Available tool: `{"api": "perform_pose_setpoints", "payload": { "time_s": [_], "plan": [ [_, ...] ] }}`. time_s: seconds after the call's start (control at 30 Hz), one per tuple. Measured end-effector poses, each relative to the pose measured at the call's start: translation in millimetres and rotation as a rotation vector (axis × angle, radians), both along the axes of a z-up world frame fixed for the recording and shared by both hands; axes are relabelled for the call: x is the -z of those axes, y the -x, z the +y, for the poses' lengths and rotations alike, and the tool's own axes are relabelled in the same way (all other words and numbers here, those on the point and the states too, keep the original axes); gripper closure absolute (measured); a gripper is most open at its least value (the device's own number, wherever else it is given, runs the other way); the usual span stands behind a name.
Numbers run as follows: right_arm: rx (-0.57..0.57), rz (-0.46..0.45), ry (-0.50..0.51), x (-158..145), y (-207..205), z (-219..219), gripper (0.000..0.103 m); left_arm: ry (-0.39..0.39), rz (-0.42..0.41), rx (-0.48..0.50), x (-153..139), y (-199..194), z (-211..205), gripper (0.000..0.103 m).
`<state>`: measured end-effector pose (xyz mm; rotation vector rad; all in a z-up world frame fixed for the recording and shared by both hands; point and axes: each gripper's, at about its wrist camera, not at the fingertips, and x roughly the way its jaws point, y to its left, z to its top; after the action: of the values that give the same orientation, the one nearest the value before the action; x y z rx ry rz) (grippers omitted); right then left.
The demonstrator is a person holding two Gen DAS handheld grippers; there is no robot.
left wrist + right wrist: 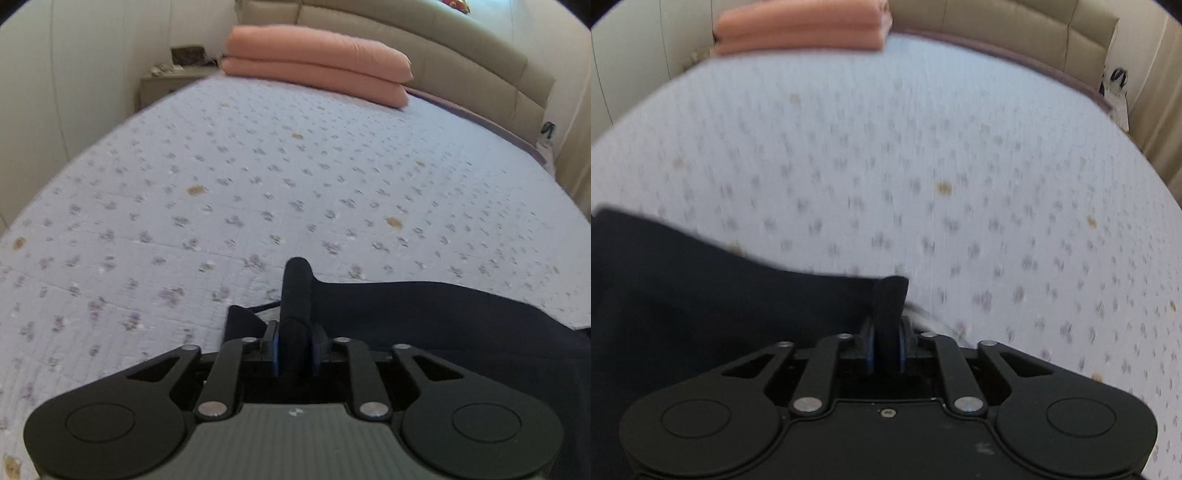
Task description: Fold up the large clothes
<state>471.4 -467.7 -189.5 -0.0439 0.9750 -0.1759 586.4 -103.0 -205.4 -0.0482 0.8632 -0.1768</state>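
Observation:
A dark navy garment [443,306] lies at the near edge of a bed with a pale floral quilt [258,166]. My left gripper [295,343] is shut on a bunched corner of the navy garment, which sticks up between the fingers; the cloth spreads to the right. In the right wrist view my right gripper [888,343] is shut on another corner of the same navy garment [683,280], which spreads to the left over the quilt [923,147]. The right wrist view is blurred by motion.
A folded pink duvet [317,62] lies at the far end of the bed against a beige padded headboard [461,59]; it also shows in the right wrist view [801,26]. A nightstand [166,81] stands at the far left. A bag [1115,85] sits at the far right.

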Motion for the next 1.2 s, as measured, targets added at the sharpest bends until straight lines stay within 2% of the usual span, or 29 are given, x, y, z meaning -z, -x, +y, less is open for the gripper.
{"api": "perform_pose_setpoints", "payload": {
  "time_s": [0.03,0.1,0.13,0.27,0.37,0.4,0.43,0.47,0.53,0.57,0.6,0.67,0.7,0.77,0.87,0.93,1.03,1.1,1.2],
  "plan": [
    [0.002,-0.005,0.015,-8,5,-1,0.063,-0.002,0.002,-0.004,-4,1,1,0.075],
    [0.007,-0.024,0.027,-31,20,2,0.062,0.004,0.013,-0.013,-16,3,8,0.064],
    [0.008,-0.035,0.022,-46,30,4,0.062,0.0,0.012,-0.02,-26,6,12,0.064],
    [0.006,-0.072,-0.07,-97,78,27,0.059,-0.105,-0.096,-0.023,-77,49,22,0.059],
    [-0.035,-0.083,-0.167,-112,102,71,0.059,-0.069,-0.126,0.066,-108,81,17,0.058],
    [-0.052,-0.082,-0.198,-109,103,89,0.061,-0.03,-0.104,0.103,-110,92,14,0.06],
    [-0.068,-0.084,-0.215,-105,101,105,0.068,0.012,-0.079,0.135,-108,101,11,0.061],
    [-0.084,-0.086,-0.215,-98,98,121,0.083,0.045,-0.051,0.17,-102,111,7,0.06],
    [-0.09,-0.078,-0.212,-76,88,149,0.092,0.024,0.008,0.201,-79,128,-3,0.071],
    [-0.074,-0.061,-0.221,-63,84,157,0.092,0.01,0.048,0.198,-64,135,-6,0.079],
    [-0.057,-0.033,-0.228,-47,80,163,0.092,0.012,0.08,0.203,-51,140,-7,0.084],
    [-0.011,0.072,-0.221,-7,70,168,0.093,0.009,0.121,0.181,-25,152,-3,0.084],
    [0.005,0.073,-0.236,8,71,167,0.093,0.02,0.129,0.158,-15,156,1,0.084],
    [0.017,0.042,-0.229,11,72,167,0.099,0.052,0.151,0.123,-6,159,12,0.085],
    [0.034,0.055,-0.231,7,68,168,0.099,0.102,0.159,0.105,-19,167,31,0.087],
    [0.049,0.053,-0.27,-2,70,162,0.098,0.121,0.162,0.089,-29,178,46,0.087],
    [0.058,-0.004,-0.305,-29,87,159,0.091,0.177,0.179,0.023,-38,203,81,0.078],
    [0.043,-0.033,-0.278,-38,99,165,0.09,0.219,0.195,-0.031,-40,218,102,0.061],
    [0.026,0.015,-0.237,-19,100,177,0.09,0.304,0.246,-0.099,-28,230,126,0.046]
  ]
}}
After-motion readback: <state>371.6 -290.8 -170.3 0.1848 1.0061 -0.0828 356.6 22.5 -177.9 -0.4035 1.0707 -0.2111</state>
